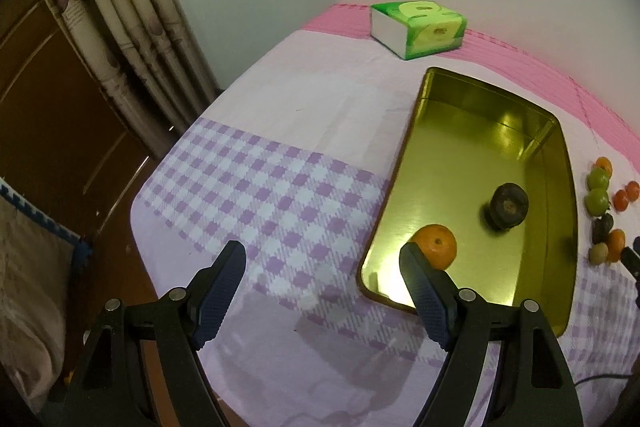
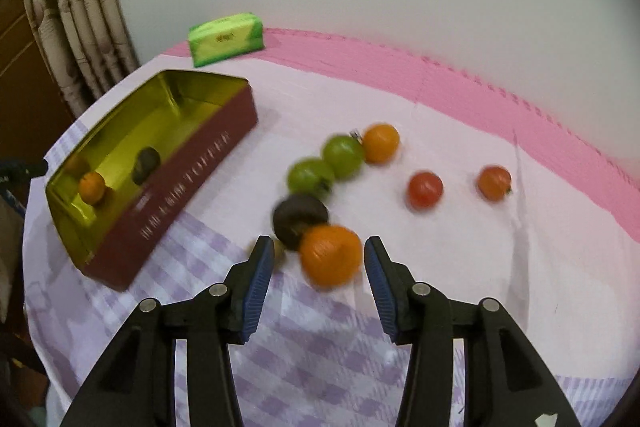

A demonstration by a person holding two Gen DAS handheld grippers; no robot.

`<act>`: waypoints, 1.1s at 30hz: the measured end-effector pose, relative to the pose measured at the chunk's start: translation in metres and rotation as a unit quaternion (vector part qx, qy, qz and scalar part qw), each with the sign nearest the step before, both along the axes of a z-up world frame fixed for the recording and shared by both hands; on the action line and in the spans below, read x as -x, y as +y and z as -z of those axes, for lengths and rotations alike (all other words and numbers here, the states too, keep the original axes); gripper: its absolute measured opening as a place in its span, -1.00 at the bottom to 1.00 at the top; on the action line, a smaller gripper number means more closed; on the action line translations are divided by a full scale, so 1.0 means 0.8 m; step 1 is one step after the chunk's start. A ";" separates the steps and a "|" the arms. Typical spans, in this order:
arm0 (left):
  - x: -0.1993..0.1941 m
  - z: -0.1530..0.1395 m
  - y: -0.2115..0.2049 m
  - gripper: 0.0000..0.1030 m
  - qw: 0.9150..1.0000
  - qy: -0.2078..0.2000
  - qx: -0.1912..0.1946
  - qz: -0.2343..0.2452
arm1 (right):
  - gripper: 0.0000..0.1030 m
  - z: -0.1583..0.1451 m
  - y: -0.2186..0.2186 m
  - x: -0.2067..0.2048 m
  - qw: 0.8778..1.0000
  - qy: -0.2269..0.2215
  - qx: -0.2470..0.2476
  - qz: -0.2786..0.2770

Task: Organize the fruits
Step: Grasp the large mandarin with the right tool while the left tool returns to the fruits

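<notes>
While my 2 claws hang over the checked tablecloth point(image 1: 280, 195), the fruit sits in 2 groups, some in the tin and most still on the cloth.

Left claw: my left gripper point(image 1: 322, 263) is spread wide and holds nothing; one finger hangs over the cloth, the other over the near corner of the tin.

Right claw: my right gripper point(image 2: 318, 259) is partly spread, its pads apart from the blurred orange point(image 2: 330, 255) that lies between their tips; nothing is pinched.

Tin: a rectangular gift tin point(image 2: 192, 155), gold inside and dark red outside with pale lettering, lies open on the cloth to the left of the loose fruit.

Fruit in the tin: 1 small orange point(image 1: 436, 245) near the front corner and 1 dark, near-black fruit point(image 1: 508, 205) farther in, apart from each other.

Fruit on the cloth: a dark fruit point(image 2: 298, 219) touching the blurred orange, 2 green fruits point(image 2: 326, 165) side by side beyond it, another orange point(image 2: 381, 143) just beside the far green one, and 2 red-orange fruits point(image 2: 425, 189) set apart to the right.

Background: a green tissue pack point(image 2: 226, 38) lies at the far edge by the pink border point(image 2: 480, 87); a curtain point(image 1: 120, 39) hangs at left.
</notes>
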State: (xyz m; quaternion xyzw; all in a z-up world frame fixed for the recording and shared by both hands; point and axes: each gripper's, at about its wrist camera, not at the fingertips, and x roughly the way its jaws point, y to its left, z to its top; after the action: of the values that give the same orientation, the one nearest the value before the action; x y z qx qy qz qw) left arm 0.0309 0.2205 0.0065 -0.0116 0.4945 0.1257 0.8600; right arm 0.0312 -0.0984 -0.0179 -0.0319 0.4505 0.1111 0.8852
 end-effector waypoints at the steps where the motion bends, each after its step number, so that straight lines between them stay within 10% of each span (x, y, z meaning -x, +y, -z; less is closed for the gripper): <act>1: 0.000 0.000 -0.002 0.54 1.000 -0.001 0.001 0.004 | -0.14 0.004 -0.002 0.000 1.000 0.001 -0.001 0.000; 20: 0.003 -0.026 -0.133 0.54 0.989 -0.019 0.021 0.148 | -0.29 0.044 -0.016 -0.014 0.999 -0.003 -0.038 0.000; 33: -0.021 0.008 -0.287 0.54 0.965 0.005 0.055 0.255 | -0.29 0.039 -0.123 0.001 0.990 -0.045 0.034 0.131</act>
State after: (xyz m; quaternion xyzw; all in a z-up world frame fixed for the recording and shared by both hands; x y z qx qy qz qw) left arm 0.0480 -0.0090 0.0001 0.0679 0.4918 -0.1251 0.8590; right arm 0.0300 -0.1964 -0.0489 -0.0078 0.4137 -0.0223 0.9101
